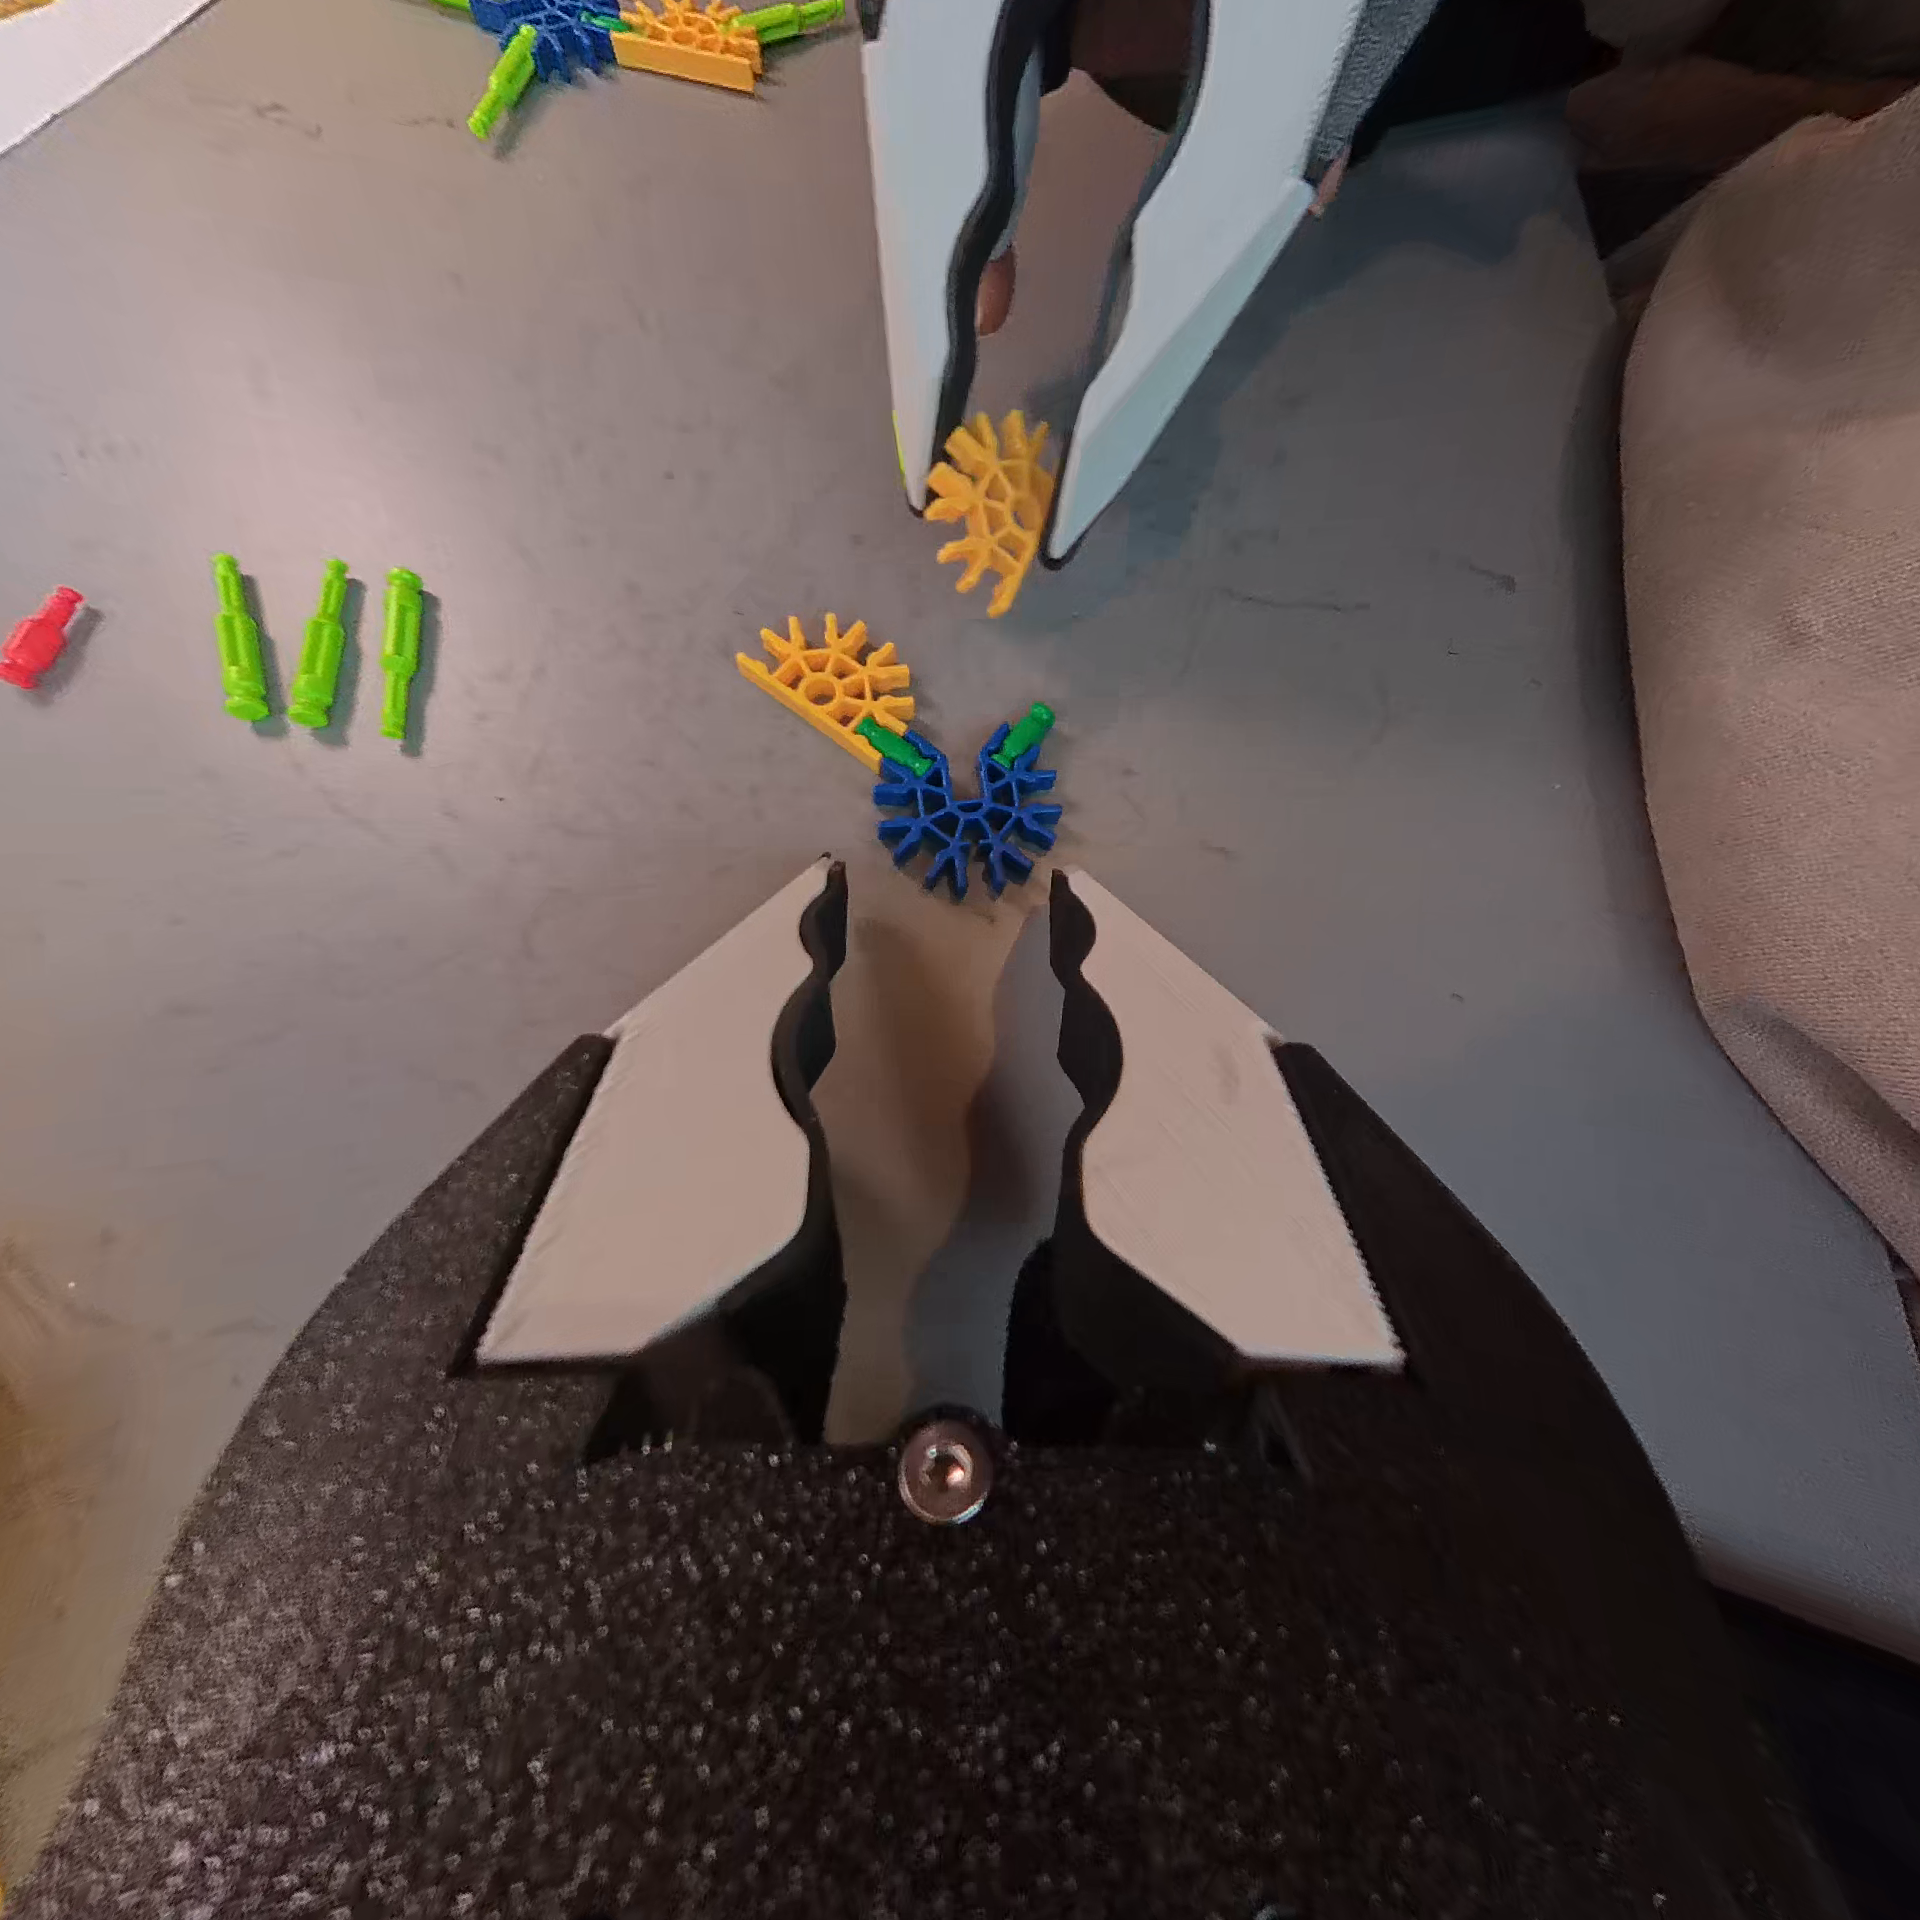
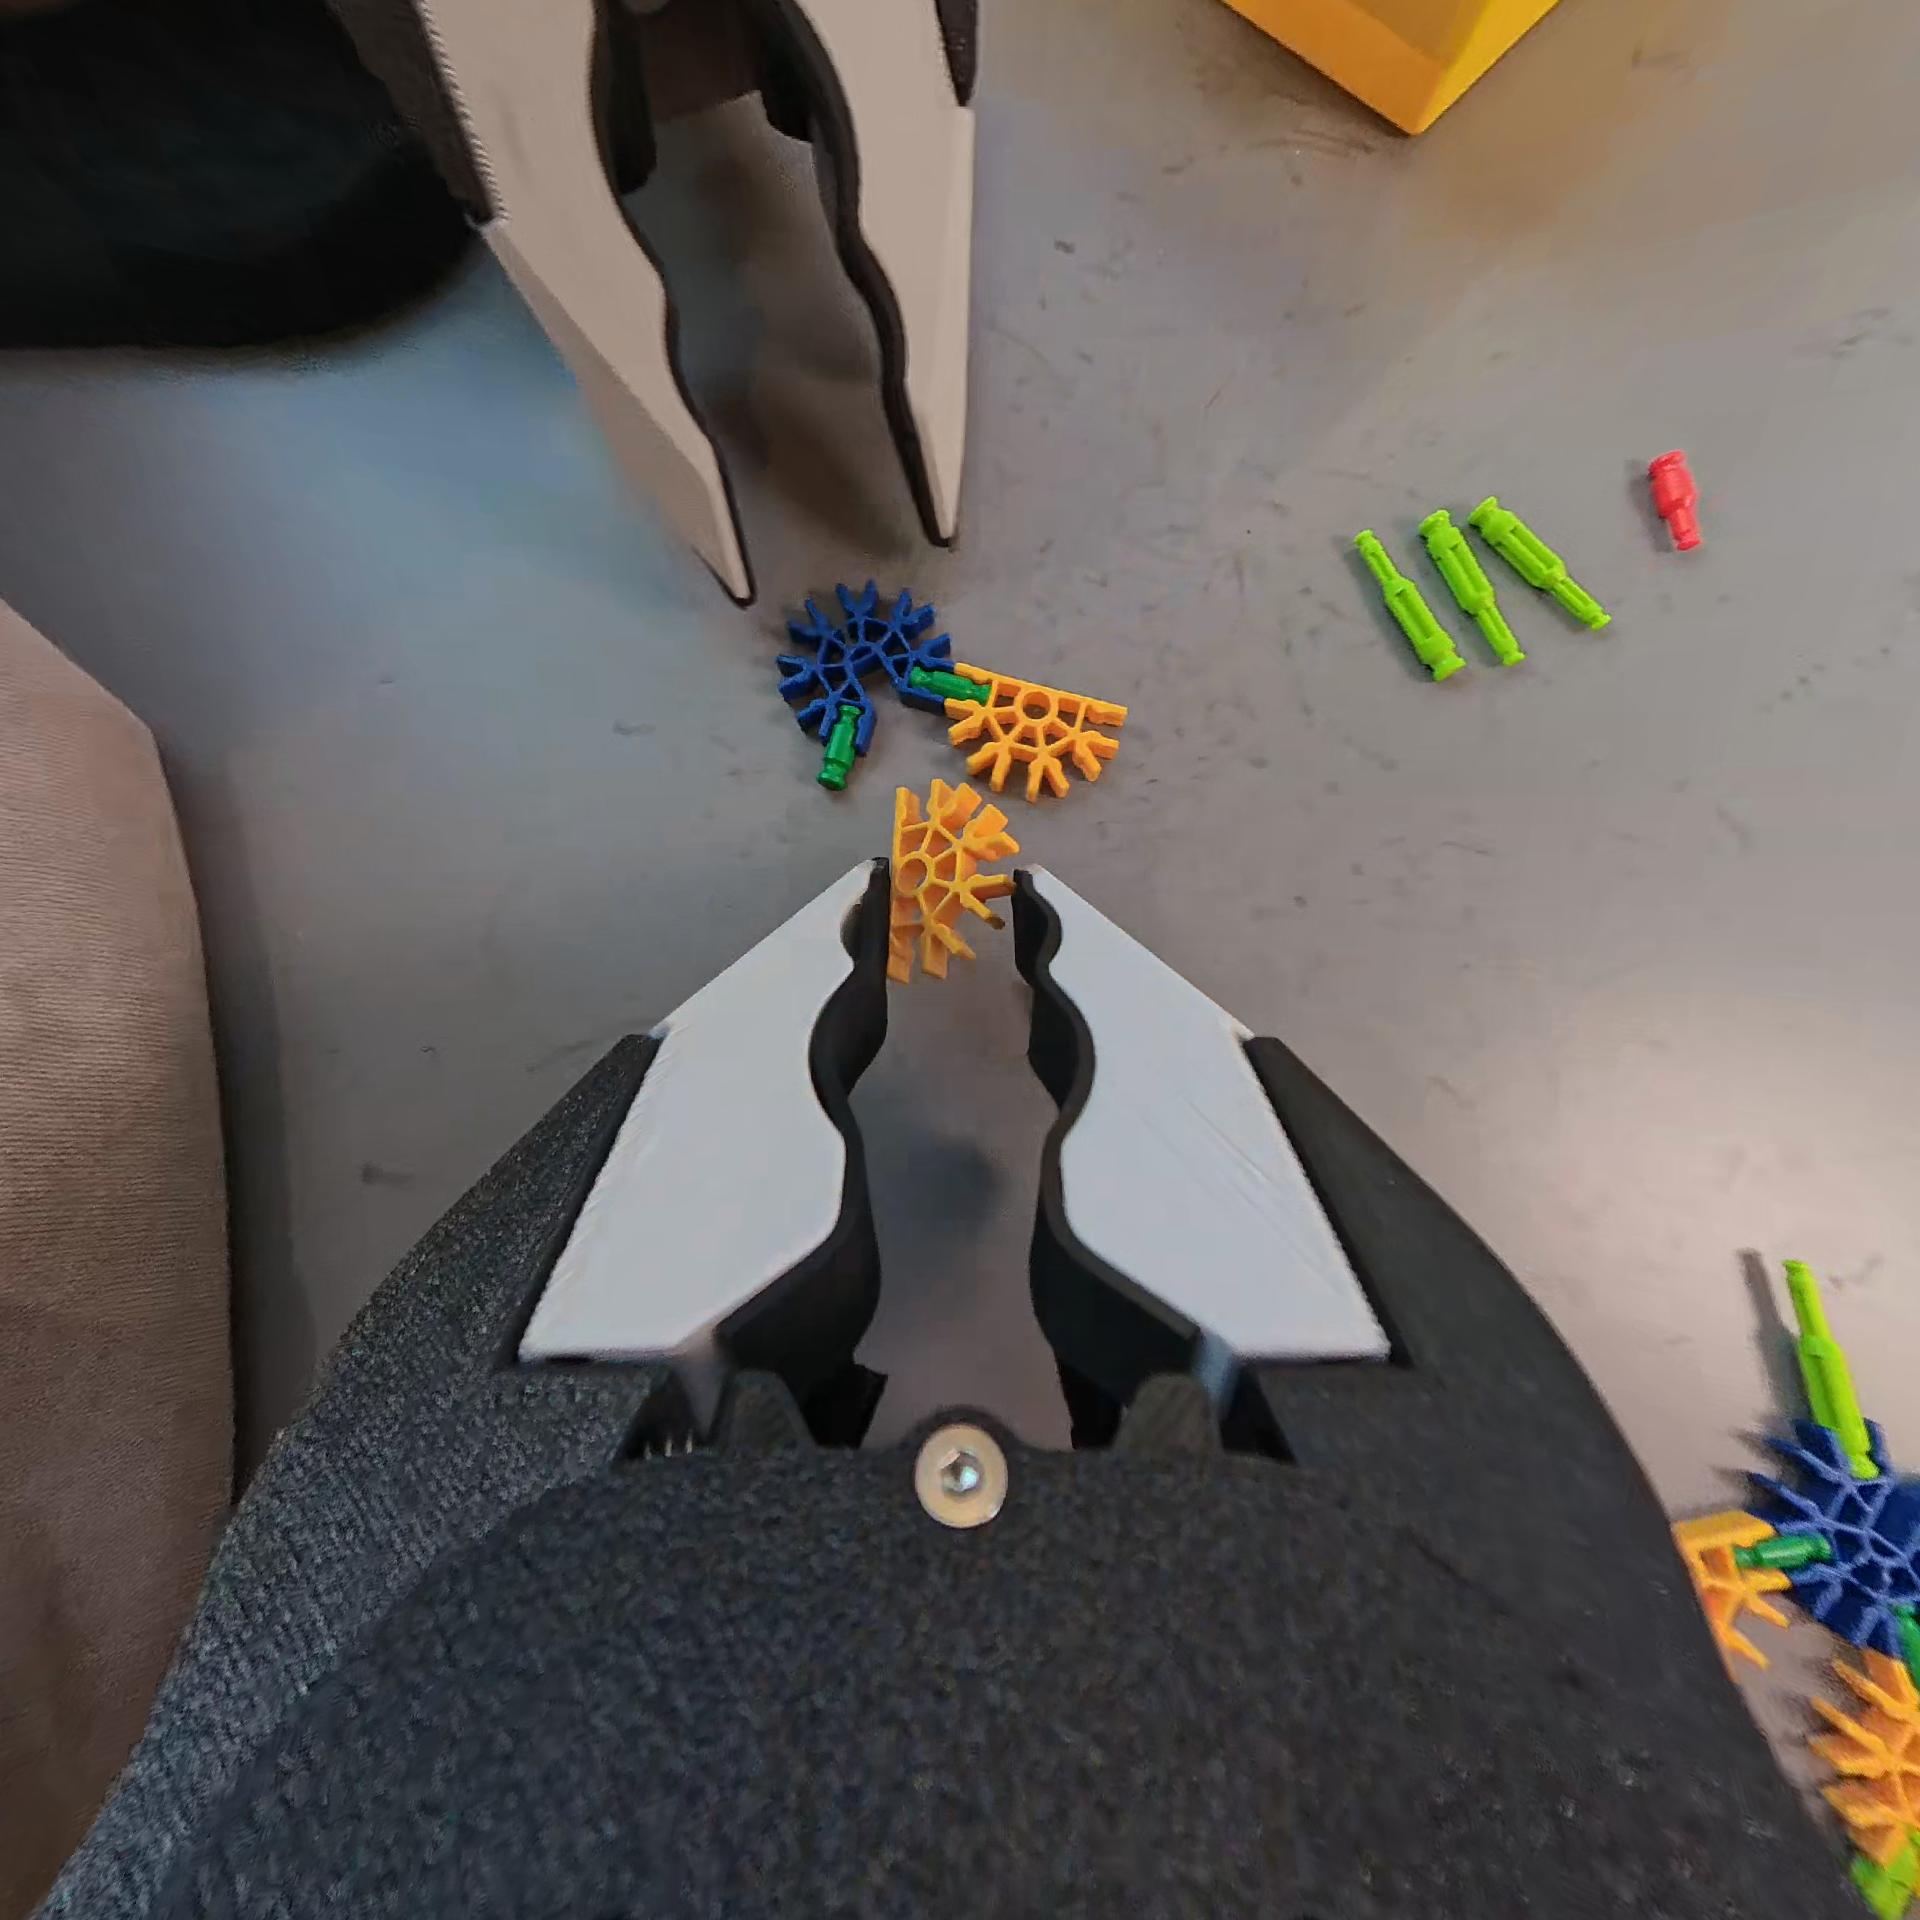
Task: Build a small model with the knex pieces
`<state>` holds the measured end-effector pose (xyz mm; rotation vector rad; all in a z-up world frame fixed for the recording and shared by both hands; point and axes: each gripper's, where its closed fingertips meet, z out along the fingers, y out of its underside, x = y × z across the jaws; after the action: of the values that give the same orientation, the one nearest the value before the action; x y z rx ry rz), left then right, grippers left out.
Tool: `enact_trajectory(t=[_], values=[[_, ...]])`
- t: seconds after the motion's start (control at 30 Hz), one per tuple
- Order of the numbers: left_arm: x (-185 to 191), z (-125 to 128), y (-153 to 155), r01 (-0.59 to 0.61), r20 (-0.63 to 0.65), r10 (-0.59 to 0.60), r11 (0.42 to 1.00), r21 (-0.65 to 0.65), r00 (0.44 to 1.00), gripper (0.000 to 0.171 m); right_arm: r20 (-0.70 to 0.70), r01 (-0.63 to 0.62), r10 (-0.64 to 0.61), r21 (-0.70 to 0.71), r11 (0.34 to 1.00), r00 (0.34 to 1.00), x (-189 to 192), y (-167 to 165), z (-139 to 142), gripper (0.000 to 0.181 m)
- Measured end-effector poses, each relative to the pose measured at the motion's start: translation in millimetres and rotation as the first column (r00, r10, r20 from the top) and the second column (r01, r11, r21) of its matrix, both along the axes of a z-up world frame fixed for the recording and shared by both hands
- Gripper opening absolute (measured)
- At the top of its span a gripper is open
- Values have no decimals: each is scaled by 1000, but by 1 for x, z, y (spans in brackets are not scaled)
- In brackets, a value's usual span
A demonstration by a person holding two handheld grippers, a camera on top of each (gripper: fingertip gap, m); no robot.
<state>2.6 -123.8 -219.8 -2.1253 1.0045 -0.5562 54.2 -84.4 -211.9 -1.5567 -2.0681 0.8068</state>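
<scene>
My right gripper point(image 2: 951, 878) is shut on a yellow half-round connector point(image 2: 940, 883), held on edge just above the grey table; it also shows in the left wrist view point(image 1: 992, 499) between the right gripper's fingertips point(image 1: 987, 525). In front of it lies a small assembly: a blue connector point(image 2: 862, 655) with two dark green rods, one joined to a second yellow connector point(image 2: 1039, 727). My left gripper point(image 1: 945, 873) is open and empty, its tips just short of the blue connector point(image 1: 966, 821). It comes in from the top of the right wrist view point(image 2: 844, 569).
Three loose light green rods point(image 1: 317, 644) and a red rod point(image 1: 40, 636) lie to the left. A larger blue, yellow and green assembly point(image 1: 623, 36) sits at the far side, near white paper point(image 1: 62, 62). A yellow box point(image 2: 1392, 52) and beige cloth point(image 1: 1787, 623) border the table. My hands' fingertips stand some 8 cm from each other. Left tips and right tips are each some 15 cm from the red rod point(image 1: 40, 636). The right camera catches it too, in the right wrist view point(image 2: 1675, 499).
</scene>
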Motion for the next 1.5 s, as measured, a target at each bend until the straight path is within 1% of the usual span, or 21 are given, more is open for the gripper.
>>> enact_trajectory(t=[0.13, 0.2, 0.3, 0.37, 0.5, 0.57, 0.63, 0.7, 0.8, 0.83, 0.9, 0.93, 1.07, 1.23, 1.33, 1.4, 1.43, 1.5], values=[[2, -4, 5, -10, -25, 11, 1000, 21, 1000, 33, 26, -31, 33, -68, 997, 999, 0, -20, 0, 21], [5, -4, 4, -1, -41, 2, 1000, 30, 999, 30, 66, -22, 27, -78, 997, 997, 0, -23, -6, 21], [5, -7, 1, 9, -64, -7, 1000, 26, 998, 30, 118, 1, 9, -81, 997, 993, 2, -22, -14, 21], [5, -5, -1, 16, -51, -14, 999, 29, 999, 31, 126, 11, 1, -97, 995, 992, 2, -21, -13, 21], [5, 2, 3, -3, -14, 4, 999, 43, 1000, 41, 132, 17, -6, -81, 997, 991, 1, -20, -13, 24], [6, 1, 5, -16, -25, 17, 999, 51, 1000, 44, 122, 14, -7, -52, 999, 993, 1, -16, -11, 31], [8, -2, 6, -17, -43, 19, 999, 51, 999, 46, 91, -13, 18, -49, 999, 996, 0, -18, -5, 33], [10, -7, 7, -16, -69, 19, 999, 45, 997, 46, 69, -43, 45, -24, 999, 997, 1, -20, -1, 33], [12, -7, 8, -22, -69, 24, 999, 35, 997, 41, 91, -68, 65, 39, 997, 994, 5, -17, -7, 31], [13, -8, 7, -20, -65, 21, 999, 25, 998, 36, 95, -64, 60, 36, 997, 994, 4, -17, -9, 27], [13, -8, 6, -22, -69, 24, 999, 25, 997, 36, 81, -48, 47, 15, 999, 996, 1, -16, -9, 20], [13, -8, 6, -24, -74, 26, 999, 25, 997, 36, 82, -47, 46, 11, 999, 996, 1, -16, -9, 19], [10, -7, 8, -51, -79, 53, 998, 25, 995, 35, 87, -45, 42, 34, 998, 995, -3, -15, -9, 18], [10, 4, 9, -71, -10, 72, 997, 31, 997, 35, 52, -40, 38, 44, 998, 998, -4, -14, -4, 24], [14, 9, 8, -67, 9, 67, 997, 40, 998, 35, 83, -64, 59, 70, 995, 995, 2, -14, -9, 29], [17, 8, 6, -58, 4, 58, 998, 36, 998, 35, 106, -61, 52, 77, 995, 993, 4, -12, -16, 24], [18, 7, 7, -60, -9, 60, 998, 38, 998, 35, 95, -49, 44, 51, 998, 995, 2, -14, -14, 20], [20, 4, 6, -68, -27, 69, 997, 36, 997, 35, 99, -31, 25, 60, 998, 995, 1, -10, -16, 22]])
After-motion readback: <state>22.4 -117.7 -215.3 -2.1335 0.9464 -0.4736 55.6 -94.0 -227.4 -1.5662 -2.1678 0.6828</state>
